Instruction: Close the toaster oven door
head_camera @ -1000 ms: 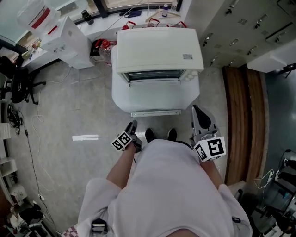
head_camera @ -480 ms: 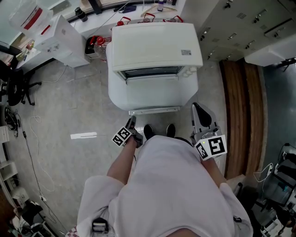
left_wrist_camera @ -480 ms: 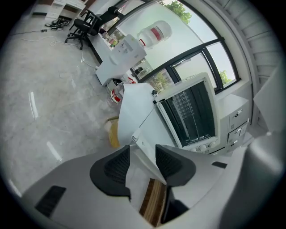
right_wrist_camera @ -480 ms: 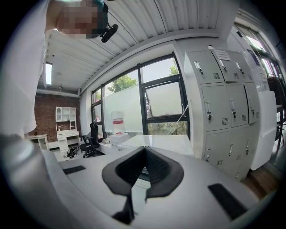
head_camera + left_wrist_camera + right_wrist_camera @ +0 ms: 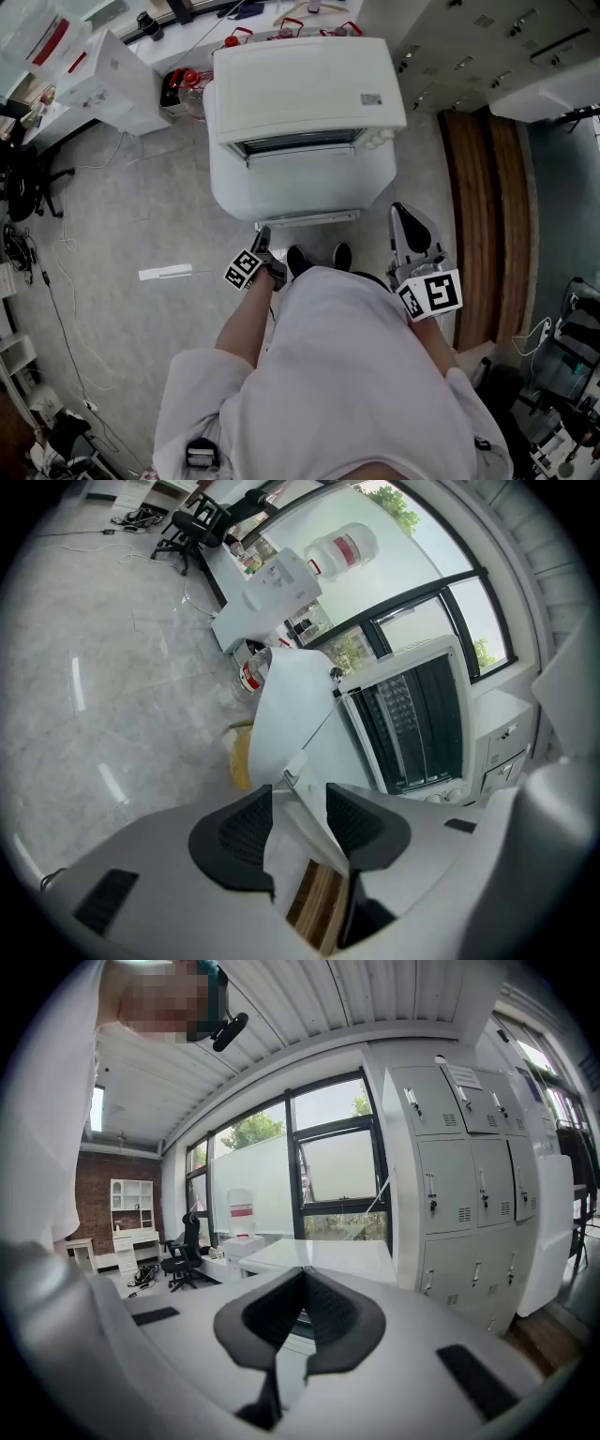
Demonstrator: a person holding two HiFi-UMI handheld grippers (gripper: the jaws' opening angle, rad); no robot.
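Hanging open: the toaster oven (image 5: 305, 84) door (image 5: 300, 187) is dropped forward and down from the front opening, toward the person. The handle edge is at the bottom of the white body in the head view. A wire rack (image 5: 412, 728) is visible inside through the opening in the left gripper view.

The oven sits mid-frame, straight ahead of the person's shoes (image 5: 319, 258).

Left gripper (image 5: 264, 234) is low, just beside the door's near-left corner. Its fingers are apart by a moderate gap. The left gripper view (image 5: 298, 801) shows the door's white edge running through that gap. Can't tell if either pad touches it.

Right gripper (image 5: 403, 211) is off the oven's right front corner, clear of the door. Its fingers are closed tip to tip with nothing between them (image 5: 303, 1274), and it points level across the room.

Surroundings:
- Grey floor (image 5: 122, 216) to the left
- Office chair (image 5: 28, 169) at the far left
- White desk (image 5: 187, 47) behind the oven, along the windows
- Grey lockers (image 5: 459, 1147) on the right
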